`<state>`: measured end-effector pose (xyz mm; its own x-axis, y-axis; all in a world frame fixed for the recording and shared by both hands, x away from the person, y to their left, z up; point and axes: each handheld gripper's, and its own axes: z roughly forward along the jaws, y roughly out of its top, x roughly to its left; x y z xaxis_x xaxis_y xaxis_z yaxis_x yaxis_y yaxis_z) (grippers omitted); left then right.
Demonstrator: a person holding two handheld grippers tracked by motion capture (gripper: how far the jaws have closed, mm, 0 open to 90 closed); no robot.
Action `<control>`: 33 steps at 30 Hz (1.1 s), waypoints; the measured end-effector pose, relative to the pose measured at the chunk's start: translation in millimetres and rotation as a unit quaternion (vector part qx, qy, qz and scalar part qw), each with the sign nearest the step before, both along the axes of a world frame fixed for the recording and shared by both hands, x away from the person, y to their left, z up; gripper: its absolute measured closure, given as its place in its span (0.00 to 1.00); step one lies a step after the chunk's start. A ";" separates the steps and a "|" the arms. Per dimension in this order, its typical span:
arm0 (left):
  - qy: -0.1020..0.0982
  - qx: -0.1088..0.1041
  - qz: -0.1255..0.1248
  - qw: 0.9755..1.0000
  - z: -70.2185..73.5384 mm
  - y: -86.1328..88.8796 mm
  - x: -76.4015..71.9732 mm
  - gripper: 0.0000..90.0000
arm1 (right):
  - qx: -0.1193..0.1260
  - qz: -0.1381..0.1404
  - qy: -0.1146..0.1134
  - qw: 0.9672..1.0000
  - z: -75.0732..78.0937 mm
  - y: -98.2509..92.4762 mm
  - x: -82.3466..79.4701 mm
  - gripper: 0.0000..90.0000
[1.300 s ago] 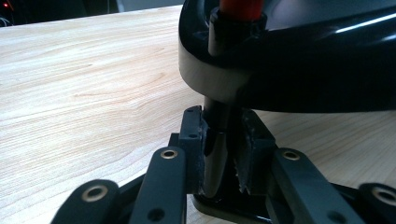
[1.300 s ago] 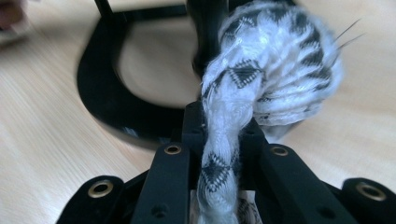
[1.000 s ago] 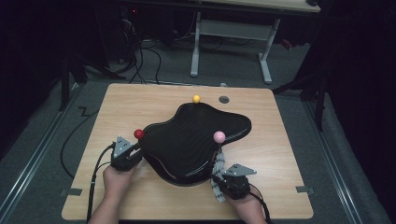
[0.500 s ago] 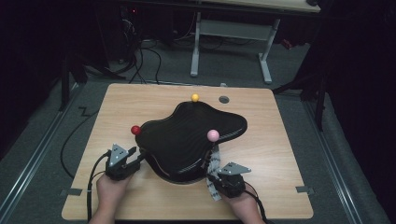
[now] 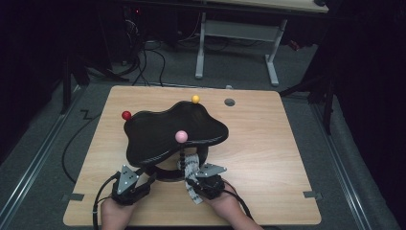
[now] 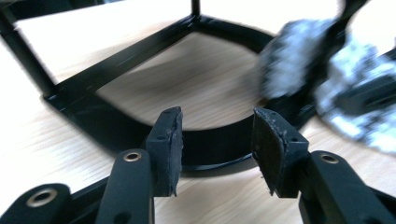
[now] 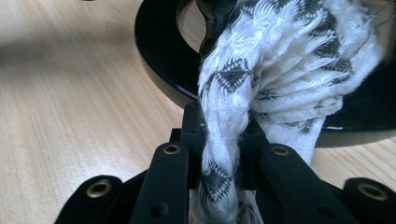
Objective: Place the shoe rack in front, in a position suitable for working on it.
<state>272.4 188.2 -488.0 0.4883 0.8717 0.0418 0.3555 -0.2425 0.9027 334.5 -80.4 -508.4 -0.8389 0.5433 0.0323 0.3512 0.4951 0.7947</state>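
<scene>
1. Both your hands have drawn nearer the tabletop (image 5: 268, 158) edge; your left gripper (image 6: 217, 142) has just been opening, nothing between its jaws.
2. Your right gripper (image 7: 223, 140) clamps the patterned cloth (image 7: 280, 60), draped against the black stand (image 5: 174, 132).

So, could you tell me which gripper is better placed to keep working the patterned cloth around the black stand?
The right gripper, probably: its jaws are shut on the cloth beside the stand's base ring. The left gripper has just been opening, nothing between its jaws.

A white cloth (image 7: 280, 60) with black woven pattern, a glossy black stand (image 5: 163, 134), light wood table (image 5: 268, 143).
</scene>
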 end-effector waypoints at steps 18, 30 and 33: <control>-0.048 0.011 -0.069 0.996 9.1 -84.5 24.2 0.66 | 0.012 -0.143 -0.032 0.989 7.3 -96.7 -15.6 0.87; -0.043 0.014 -0.067 0.997 9.4 -82.4 15.1 0.83 | 0.017 -0.110 -0.064 0.992 17.7 -68.0 -14.0 0.87; -0.041 0.016 -0.073 0.996 9.5 -76.8 5.1 0.83 | 0.009 -0.086 -0.080 0.993 19.0 -43.7 -8.4 0.87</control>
